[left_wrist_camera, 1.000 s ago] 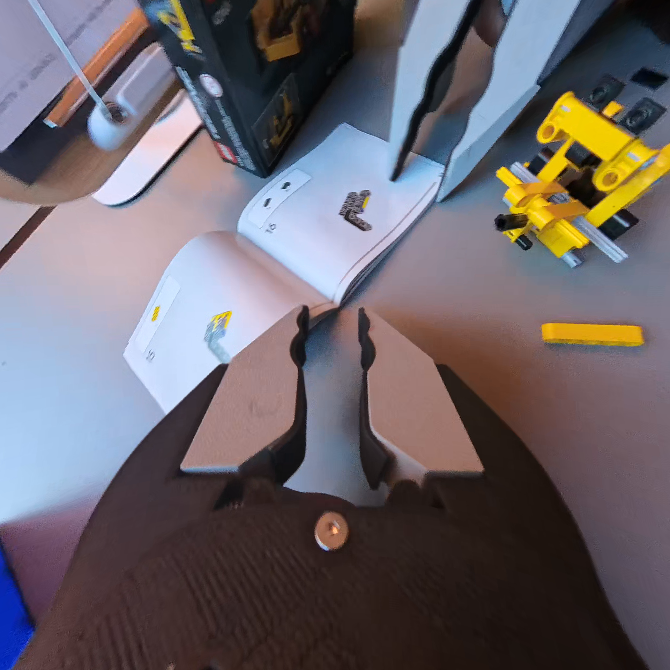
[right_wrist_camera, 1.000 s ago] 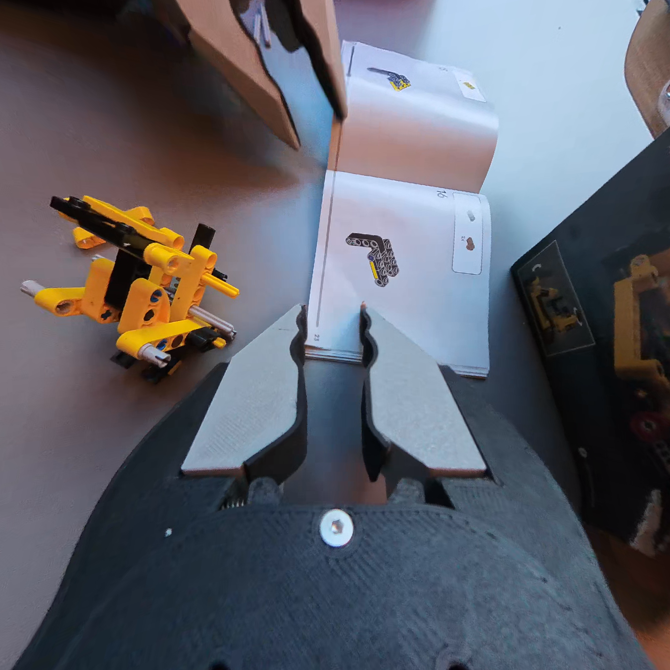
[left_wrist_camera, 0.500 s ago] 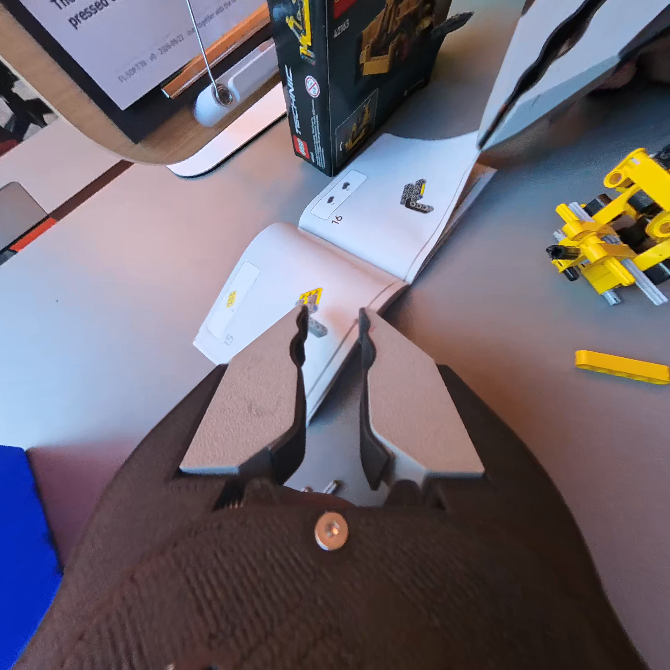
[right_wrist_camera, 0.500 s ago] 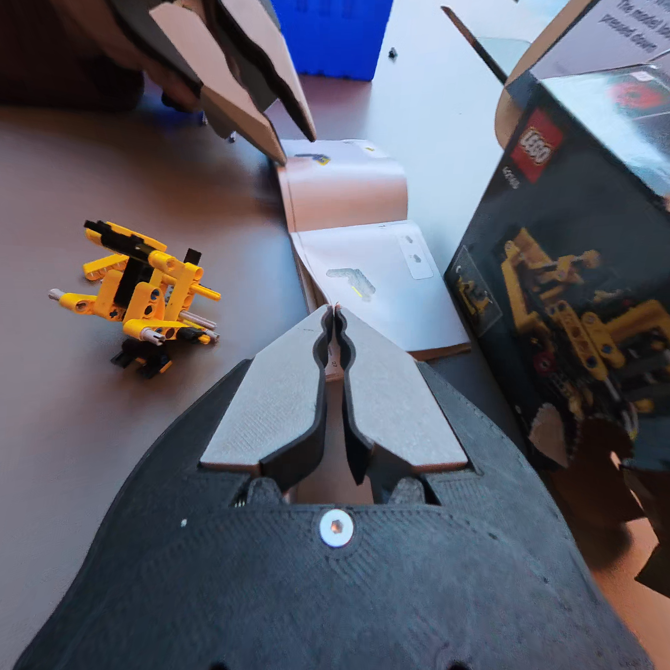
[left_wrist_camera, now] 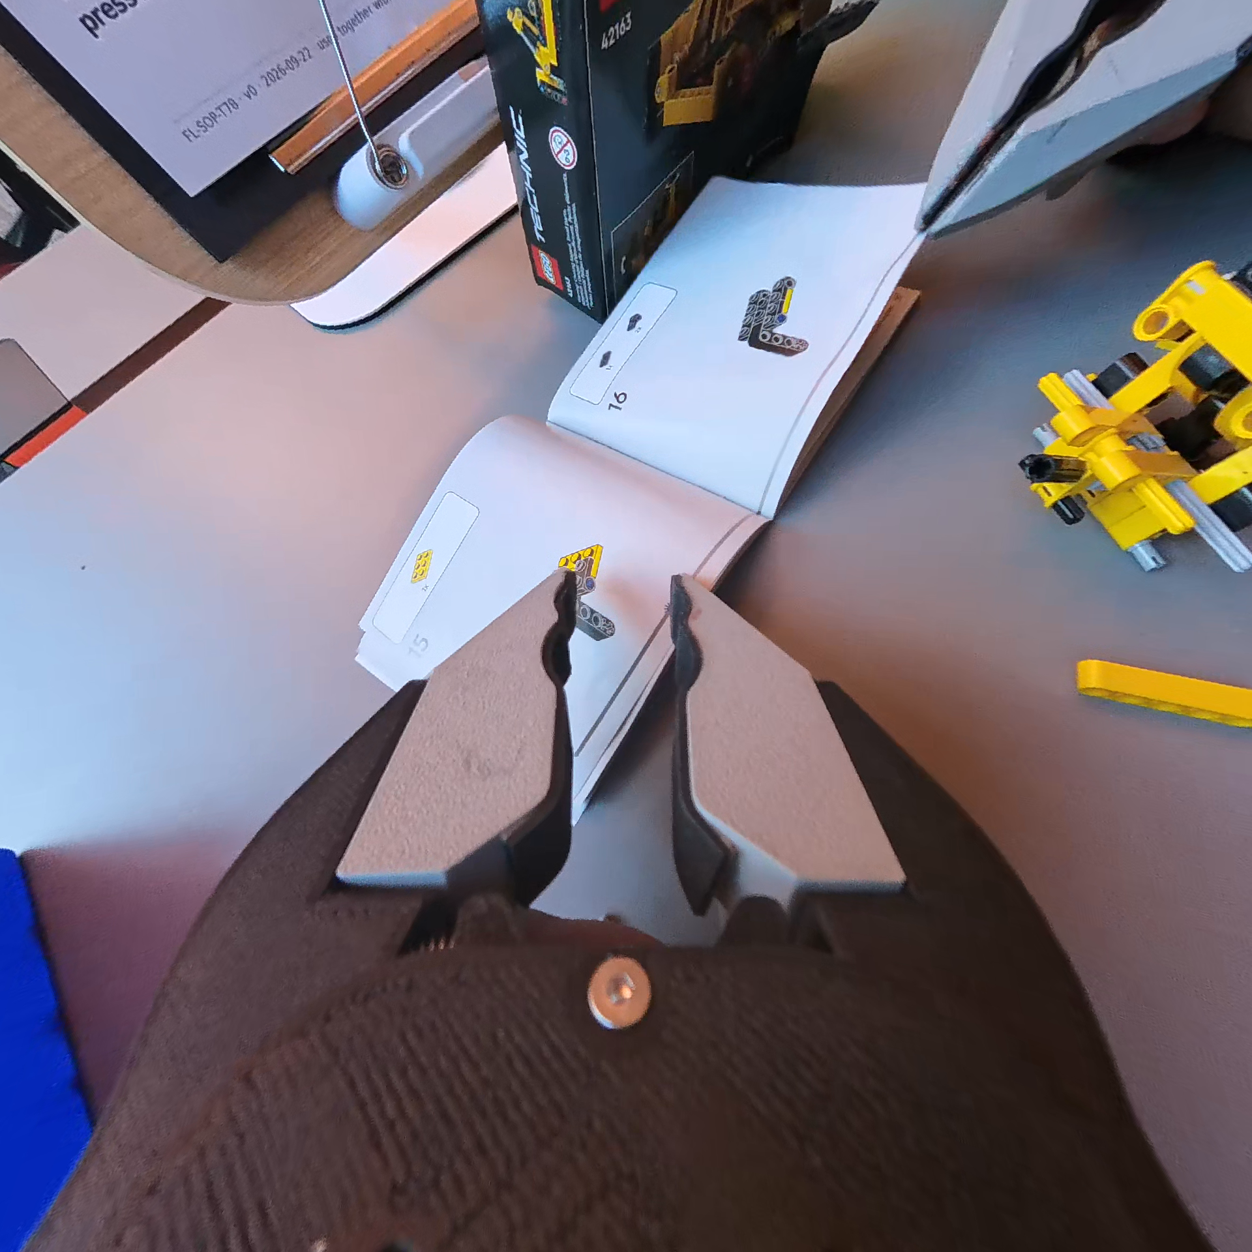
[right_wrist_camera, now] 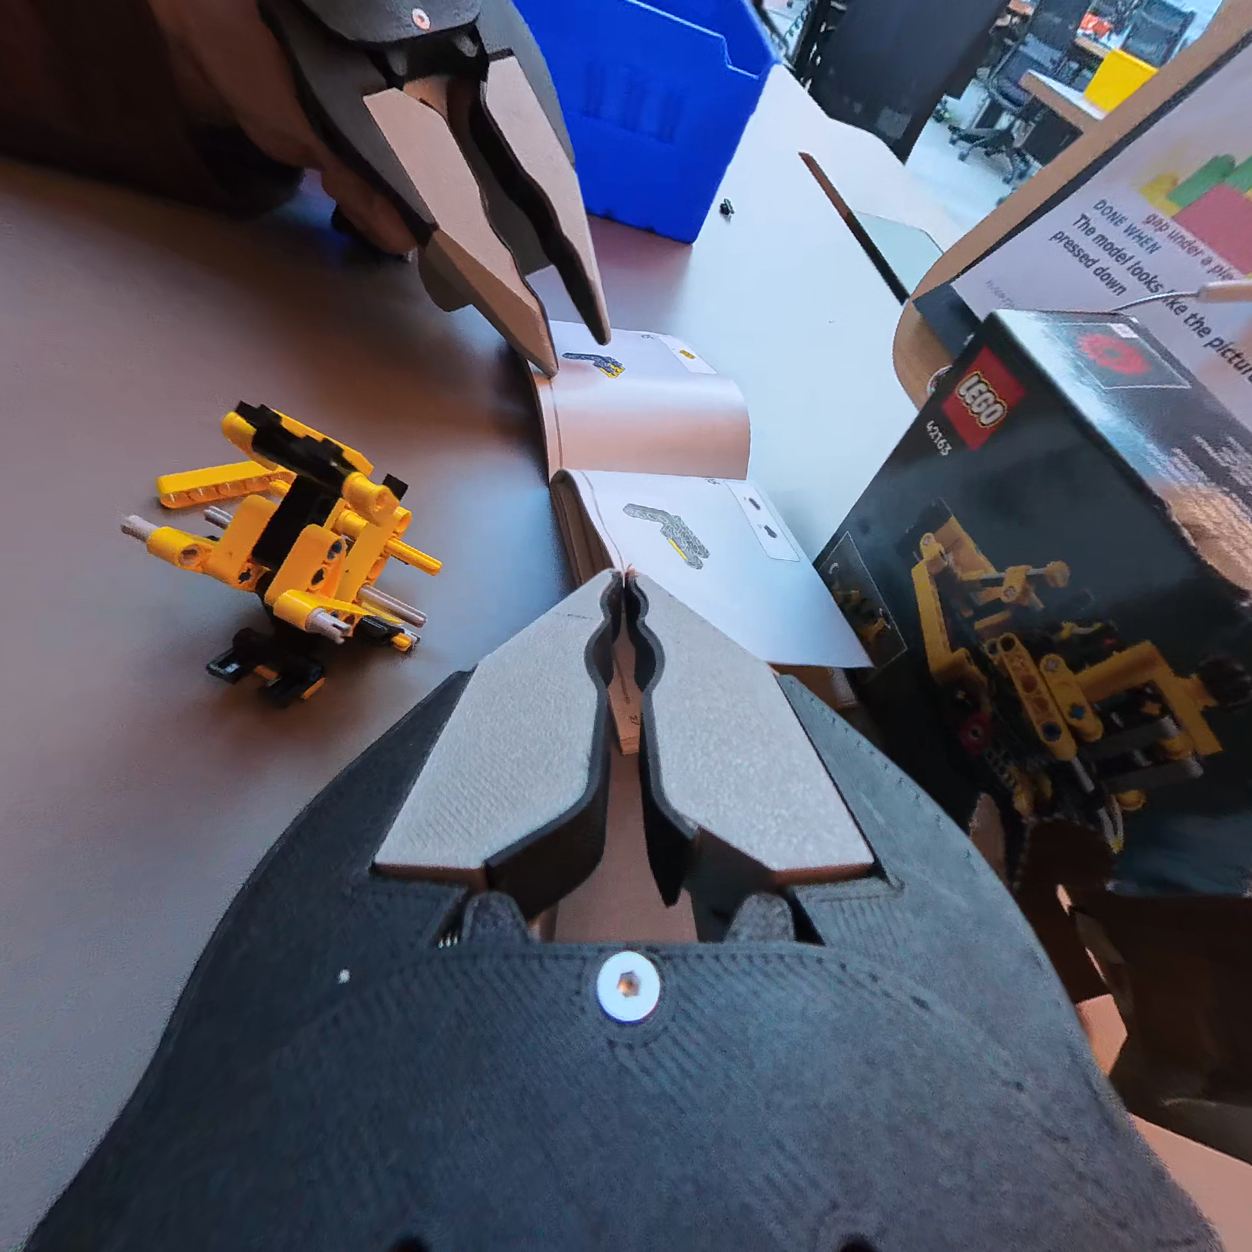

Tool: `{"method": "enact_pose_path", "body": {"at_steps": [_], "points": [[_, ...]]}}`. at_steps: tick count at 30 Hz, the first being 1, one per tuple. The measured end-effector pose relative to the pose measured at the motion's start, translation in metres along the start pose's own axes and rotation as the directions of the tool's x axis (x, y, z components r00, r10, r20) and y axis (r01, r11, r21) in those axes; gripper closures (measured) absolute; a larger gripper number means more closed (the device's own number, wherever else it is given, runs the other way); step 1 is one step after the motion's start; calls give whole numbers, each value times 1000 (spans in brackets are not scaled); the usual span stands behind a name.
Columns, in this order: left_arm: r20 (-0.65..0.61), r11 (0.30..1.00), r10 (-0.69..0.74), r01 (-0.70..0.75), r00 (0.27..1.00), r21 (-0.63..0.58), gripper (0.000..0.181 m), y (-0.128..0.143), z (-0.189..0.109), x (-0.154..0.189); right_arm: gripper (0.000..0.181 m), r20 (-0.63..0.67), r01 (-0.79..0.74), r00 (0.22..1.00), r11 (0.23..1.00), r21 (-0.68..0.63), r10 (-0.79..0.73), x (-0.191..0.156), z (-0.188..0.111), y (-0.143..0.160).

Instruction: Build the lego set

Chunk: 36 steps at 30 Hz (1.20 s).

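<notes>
build is partway, i'd say early-to-mid. nearest to my right gripper: its tips are pinched together on the near edge of the instruction booklet, holding a page or thin stack; i can't tell how many sheets. looks like a page turn or repositioning of the booklet, not a brick step.

left of that claw, sitting on the table, is the yellow-and-black sub-assembly: beams, grey axles and black pins joined, upright-ish, not held by anything. one loose yellow beam lies just behind it, not fitted yet.

right of the claw, the set box stands close beside the booklet. going by the box art, most of the model is left to do.

further out, my left gripper is parted a moderate gap, empty, tips over the far page of the booklet near its outer edge; touching or just above the paper, i can't tell. from its side the sub-assembly is off to the right, with the beam near it.

farthest: a blue bin beyond the left claw, and a board with a printed sheet behind the box.

pose: both claws angled down toward the booklet from opposite ends, facing each other.
</notes>
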<state>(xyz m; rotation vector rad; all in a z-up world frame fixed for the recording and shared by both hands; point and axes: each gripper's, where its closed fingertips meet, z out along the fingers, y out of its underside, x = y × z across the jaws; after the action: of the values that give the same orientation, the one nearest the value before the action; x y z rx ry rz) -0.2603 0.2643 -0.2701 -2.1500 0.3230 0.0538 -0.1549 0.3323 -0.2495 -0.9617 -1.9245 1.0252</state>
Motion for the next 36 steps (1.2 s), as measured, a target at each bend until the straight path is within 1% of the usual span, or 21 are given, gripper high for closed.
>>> {"method": "enact_pose_path", "body": {"at_steps": [4,7,8,11,14,16,19,21,25,36], "points": [[4,1000,11,-11,1000,-8,155,1,0,0,181,-2,23,1000,1000,-14,-23,-2,2,1],[35,997,57,-55,998,-52,144,8,-9,-10,181,-2,26,1000,1000,-3,-26,-3,0,0],[28,997,54,-53,998,-57,142,9,-14,-12,181,-1,27,1000,1000,0,-27,-3,0,0],[-6,999,14,-15,1000,-52,142,11,-26,-16,181,-3,24,1000,1000,-1,-24,-2,-2,1],[-15,998,11,-12,1000,-54,140,15,-29,-17,181,-8,20,1000,1000,-11,-20,1,-5,5],[-36,997,29,-32,999,-73,140,21,-27,-12,181,-11,16,1000,1000,-8,-16,2,-7,6],[-20,991,78,-79,997,-111,140,30,-26,-11,181,-28,11,1000,1000,-6,-12,4,-11,7],[-11,993,73,-74,997,-92,141,29,-28,-11,181,-36,6,999,1000,-4,-6,6,-14,8],[-34,999,6,-7,999,-35,142,26,-32,-11,174,-28,-22,999,1000,0,22,8,-13,8],[-54,999,-54,54,997,2,143,20,-40,-7,156,-16,-121,992,991,61,122,19,-19,3]]}}
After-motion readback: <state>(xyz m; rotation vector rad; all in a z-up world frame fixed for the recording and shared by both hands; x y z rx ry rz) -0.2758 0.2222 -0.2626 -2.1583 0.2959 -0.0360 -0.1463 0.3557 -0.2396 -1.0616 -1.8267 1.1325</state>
